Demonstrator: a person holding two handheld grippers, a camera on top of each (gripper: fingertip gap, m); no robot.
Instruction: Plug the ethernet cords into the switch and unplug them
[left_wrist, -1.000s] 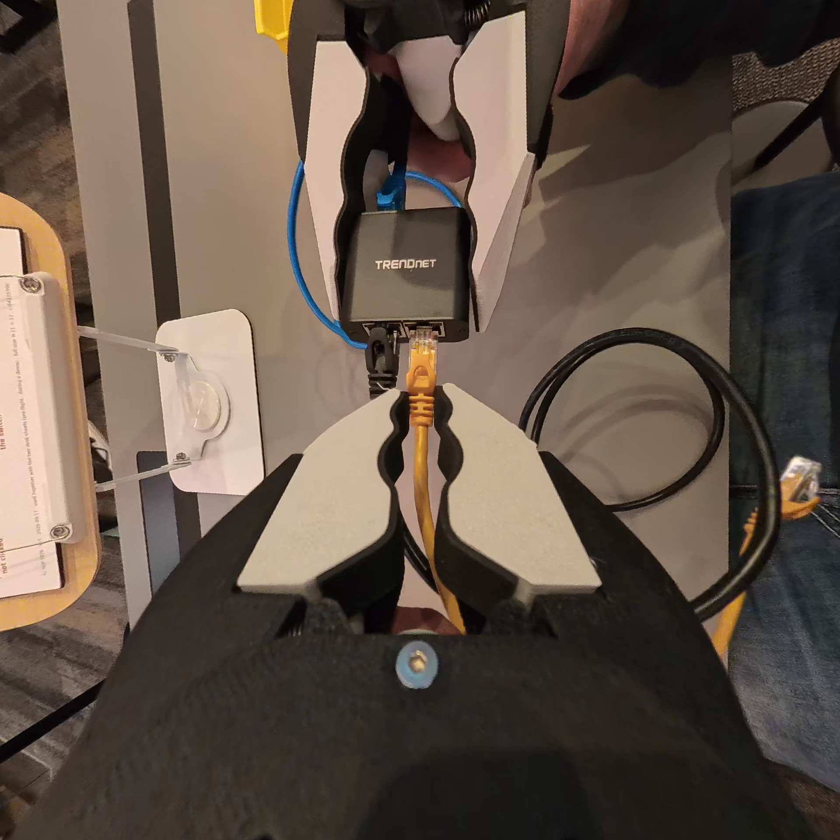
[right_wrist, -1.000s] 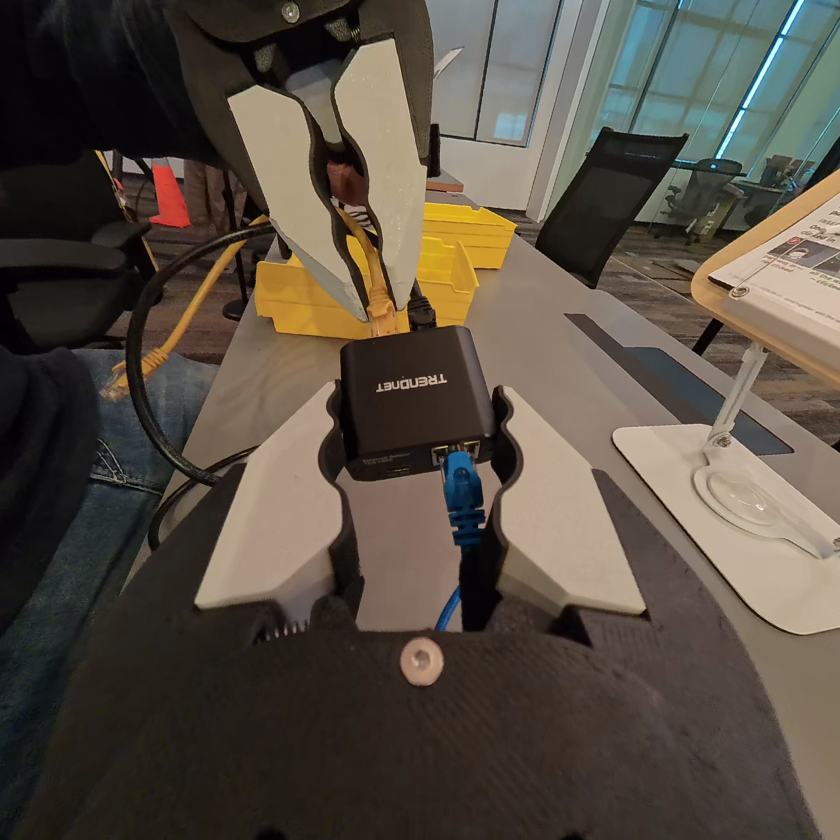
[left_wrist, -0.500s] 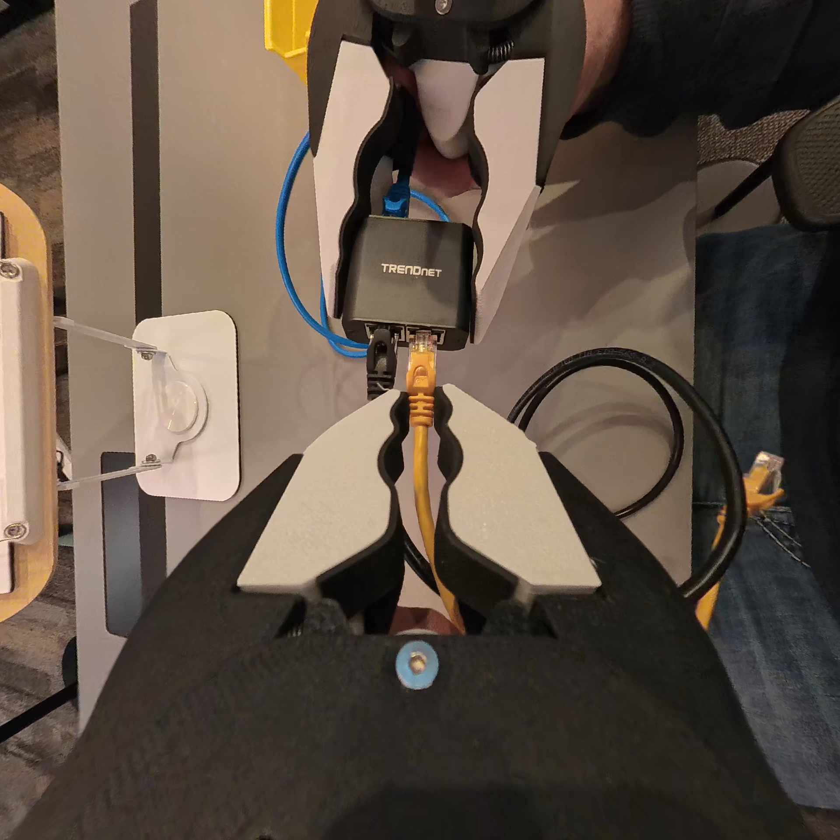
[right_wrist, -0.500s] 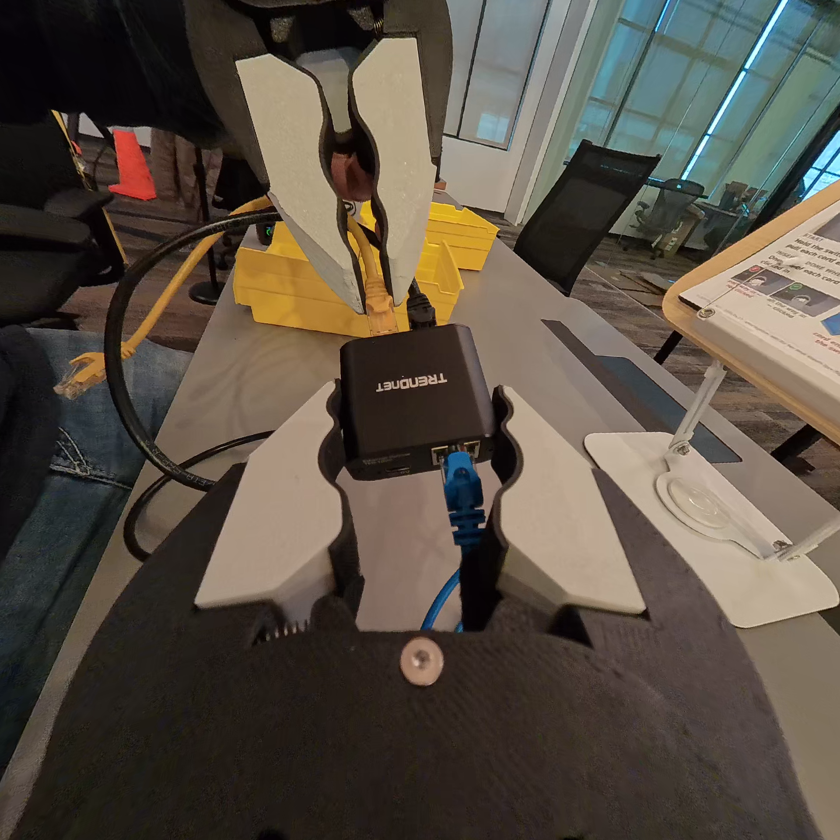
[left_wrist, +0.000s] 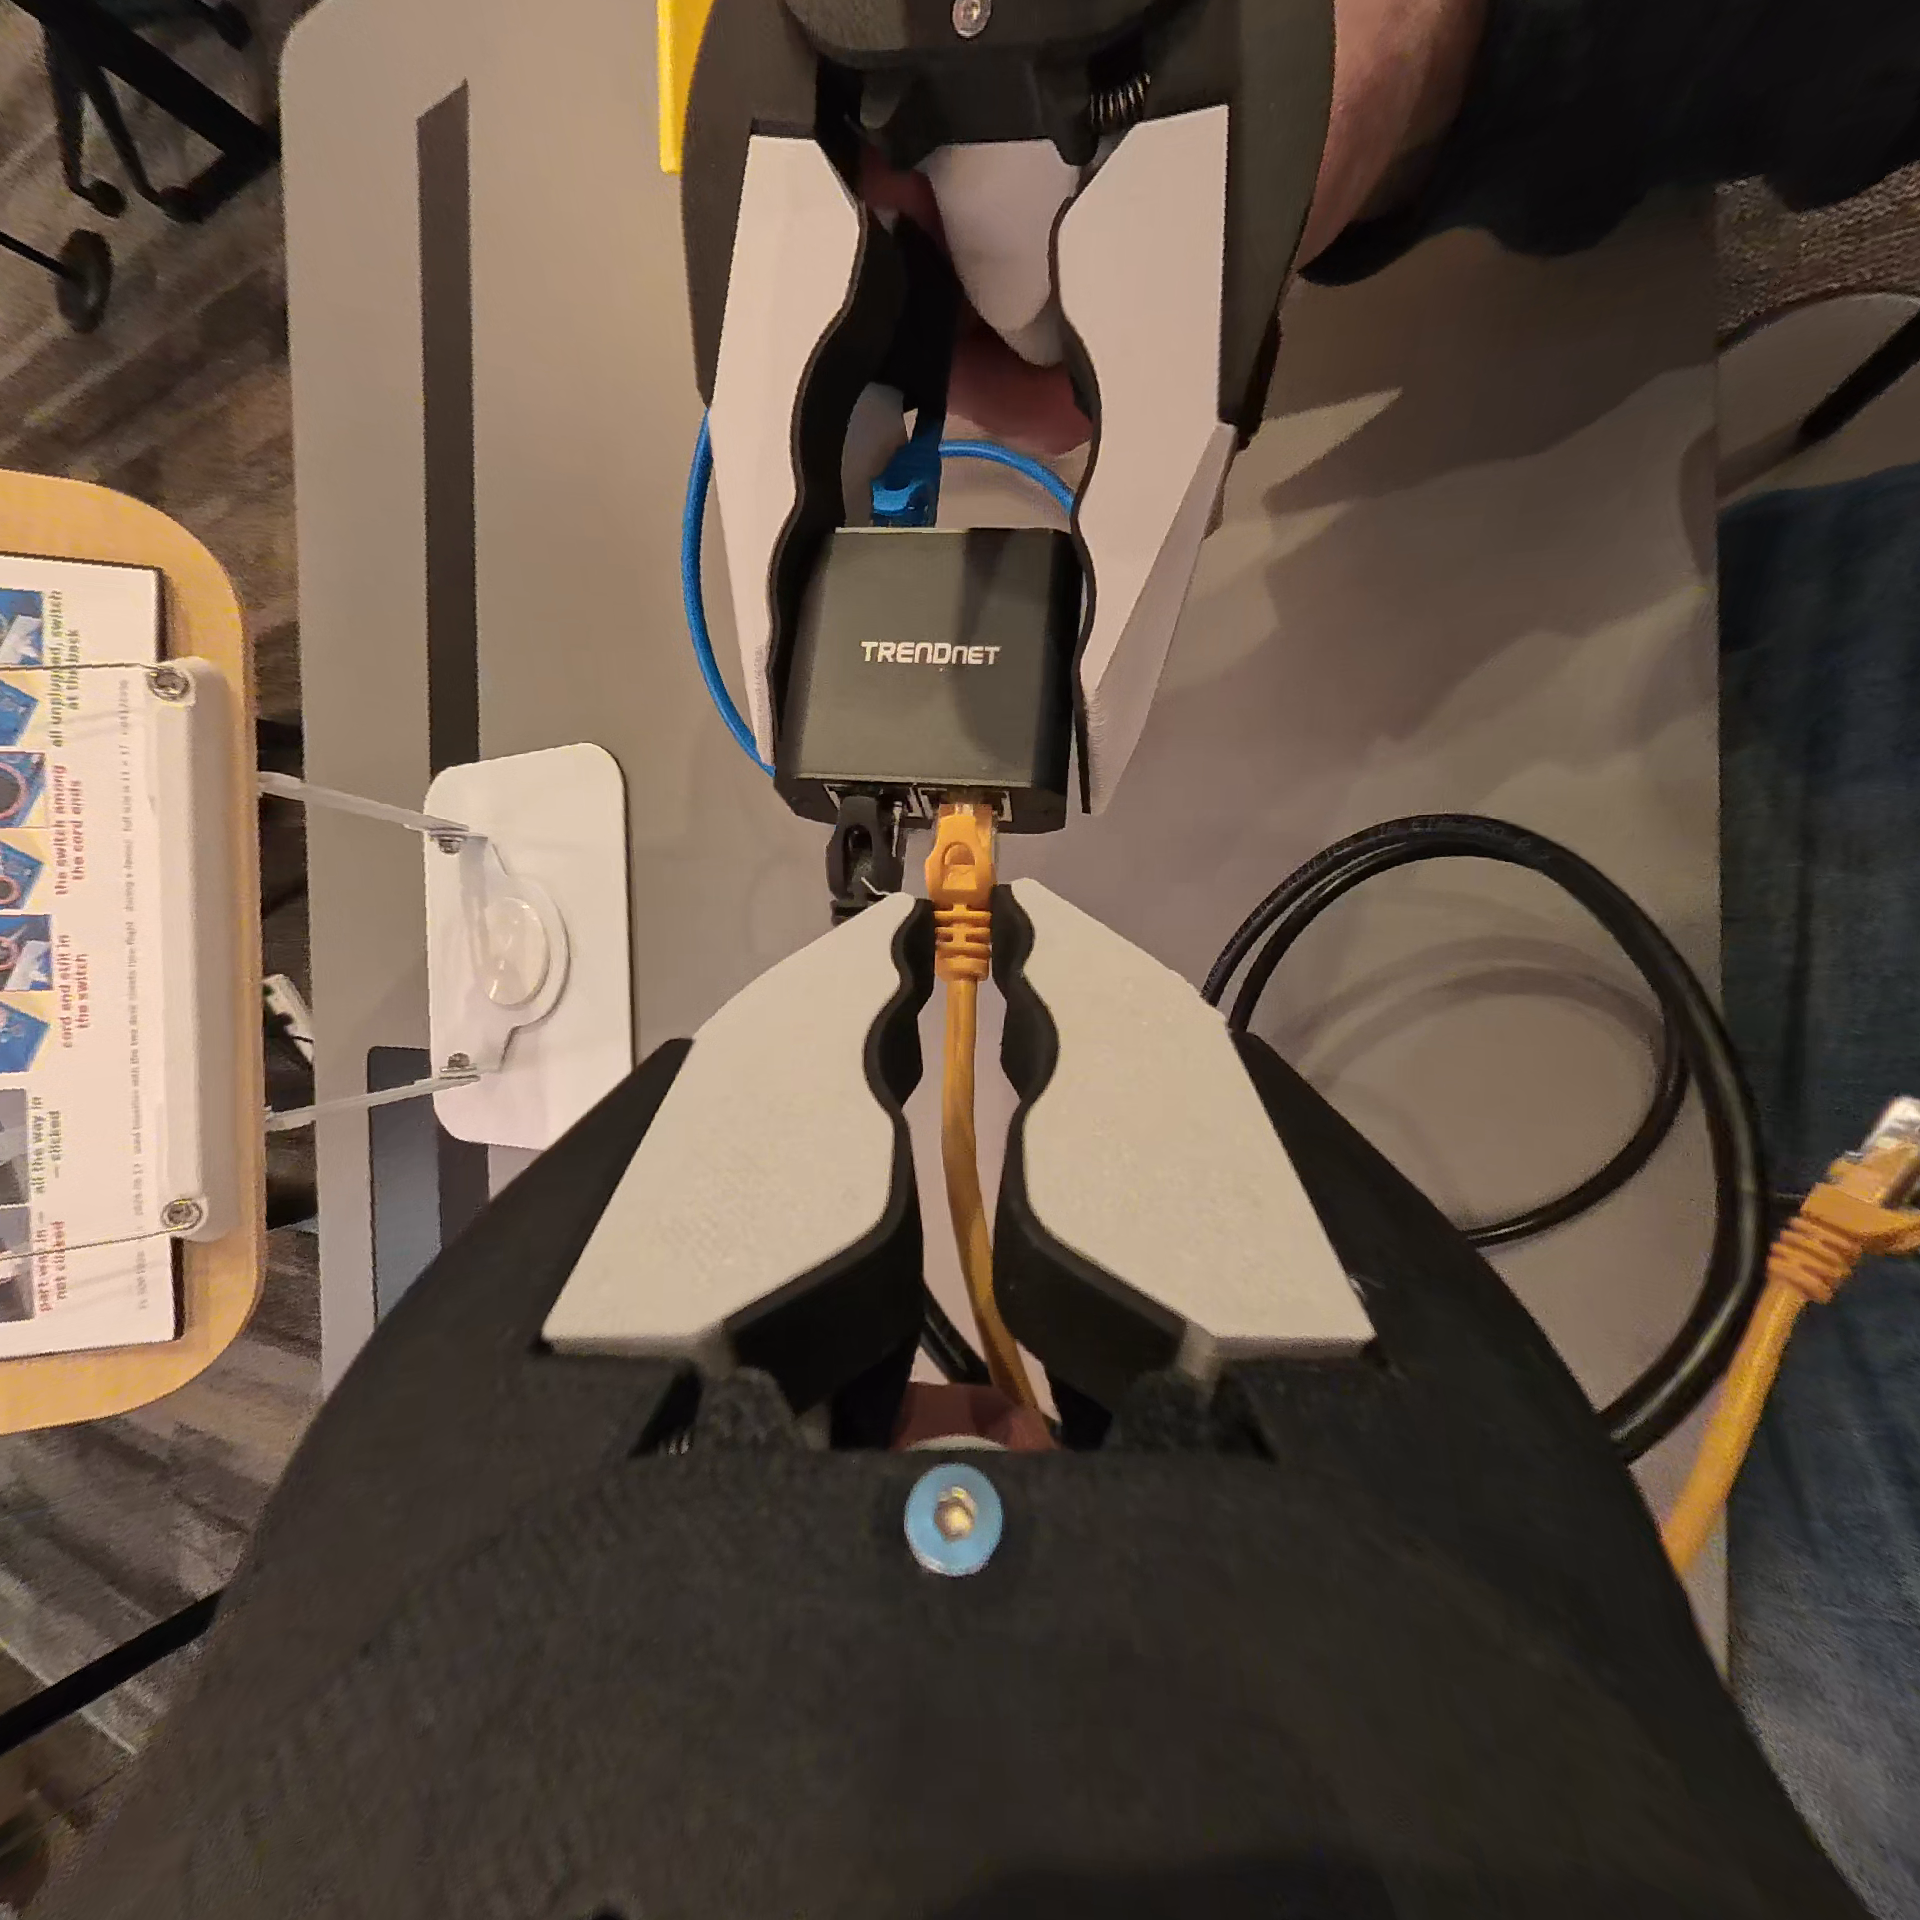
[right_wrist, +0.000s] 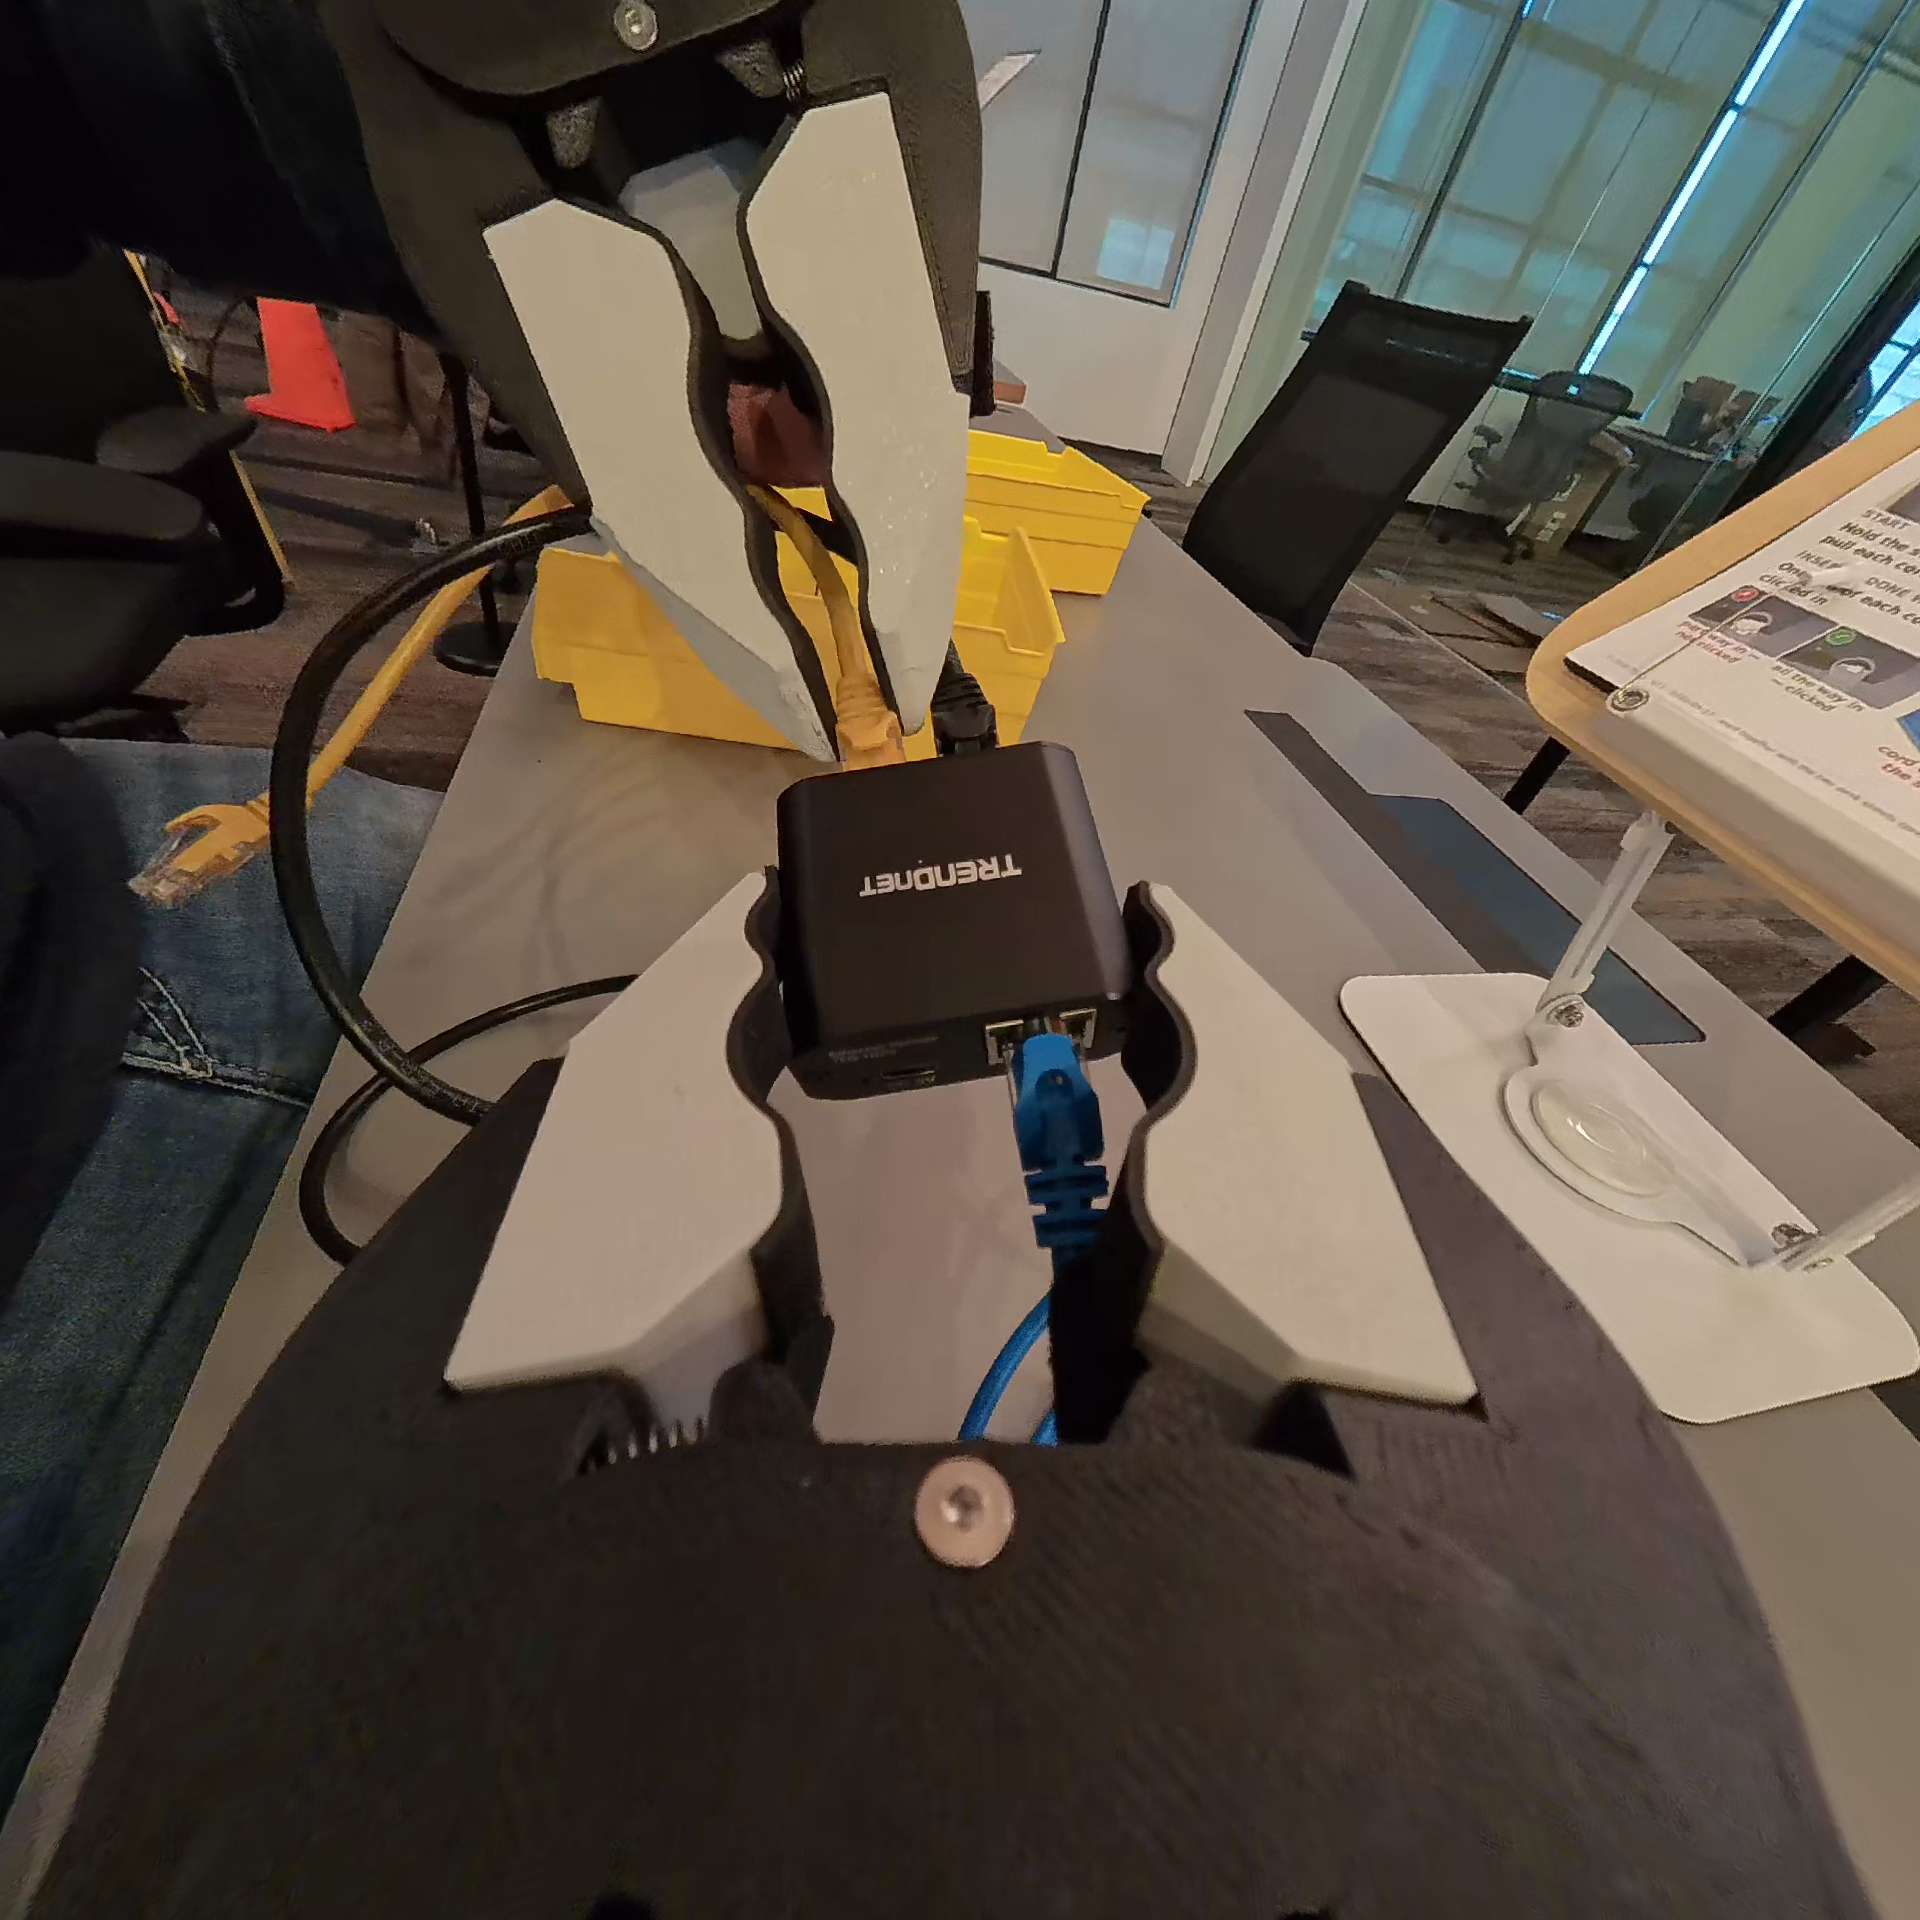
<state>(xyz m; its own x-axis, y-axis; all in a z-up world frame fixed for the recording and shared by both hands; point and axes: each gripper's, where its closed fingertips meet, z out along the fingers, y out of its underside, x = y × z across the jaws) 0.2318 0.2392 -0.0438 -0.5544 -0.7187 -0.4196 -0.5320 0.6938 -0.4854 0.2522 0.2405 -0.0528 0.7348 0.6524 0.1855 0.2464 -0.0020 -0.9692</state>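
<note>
Left wrist view: the left tongs (left_wrist: 961, 909) pinch the orange cord (left_wrist: 964, 935) just behind its plug, which sits in the black switch (left_wrist: 925, 665) straight ahead. A black cord (left_wrist: 857, 847) is plugged in beside it.

Right wrist view: the right tongs (right_wrist: 951, 935) clamp the switch's sides on the grey table (right_wrist: 1195, 727); a blue cord (right_wrist: 1055, 1132) runs back between their fingers.

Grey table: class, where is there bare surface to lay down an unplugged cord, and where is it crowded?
Free: the strip between the switch and the white stand base, and inside the black cord loop. Crowded: around the switch, hemmed by both hand-held grippers and plugged cords.
</note>
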